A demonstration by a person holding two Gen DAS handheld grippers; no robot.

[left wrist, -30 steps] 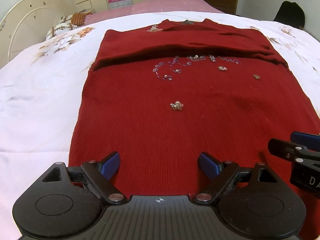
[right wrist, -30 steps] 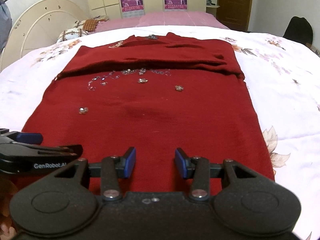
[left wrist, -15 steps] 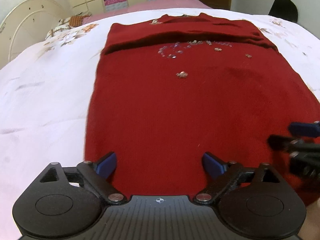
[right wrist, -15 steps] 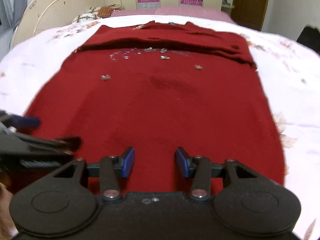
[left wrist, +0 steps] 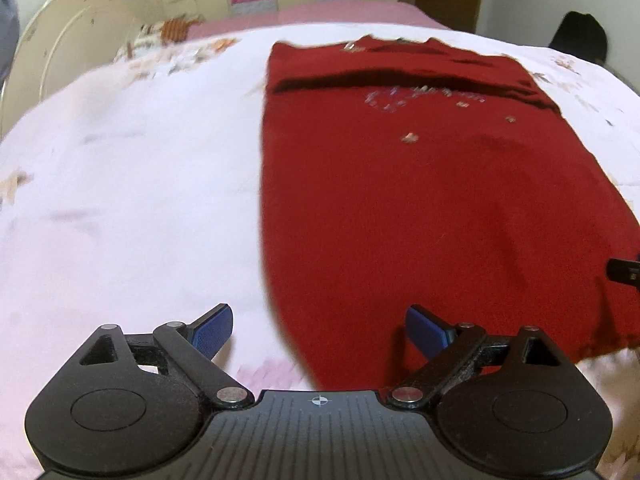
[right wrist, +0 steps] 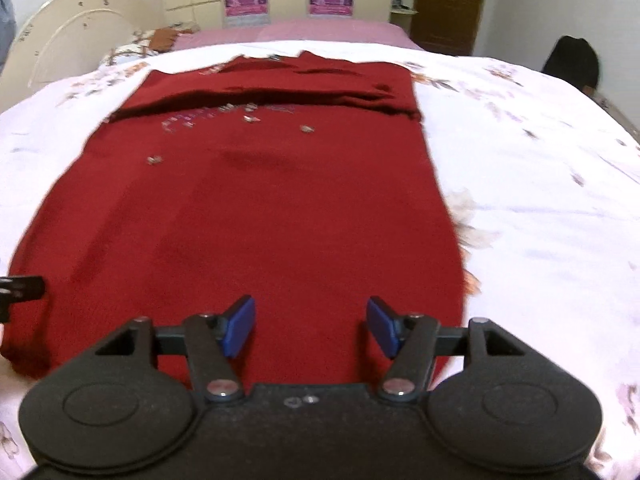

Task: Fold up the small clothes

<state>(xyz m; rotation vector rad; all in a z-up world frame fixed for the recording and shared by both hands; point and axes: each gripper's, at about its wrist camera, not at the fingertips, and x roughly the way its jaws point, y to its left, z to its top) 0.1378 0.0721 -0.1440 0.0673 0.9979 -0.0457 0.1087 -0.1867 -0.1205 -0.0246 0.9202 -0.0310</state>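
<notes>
A dark red knitted sweater [left wrist: 420, 200] with silver beads lies flat on the bed, its sleeves folded across the chest; it also shows in the right wrist view [right wrist: 260, 208]. My left gripper [left wrist: 318, 330] is open and empty above the sweater's near left hem corner. My right gripper [right wrist: 310, 326] is open and empty above the hem near its right side. The tip of the right gripper shows at the left wrist view's right edge [left wrist: 624, 270]. The tip of the left gripper shows at the right wrist view's left edge [right wrist: 20, 288].
The bed has a white floral sheet [left wrist: 120, 200] around the sweater [right wrist: 540, 220]. A cream headboard [right wrist: 60, 48] and pillows stand at the far left. A second pink bed [right wrist: 300, 32], a wardrobe with posters and a brown door are beyond.
Both grippers have drawn back and apart: the left one shifted left over the sweater's left edge, the right one shifted right. The right gripper's jaws have opened wider. The sweater lies unmoved.
</notes>
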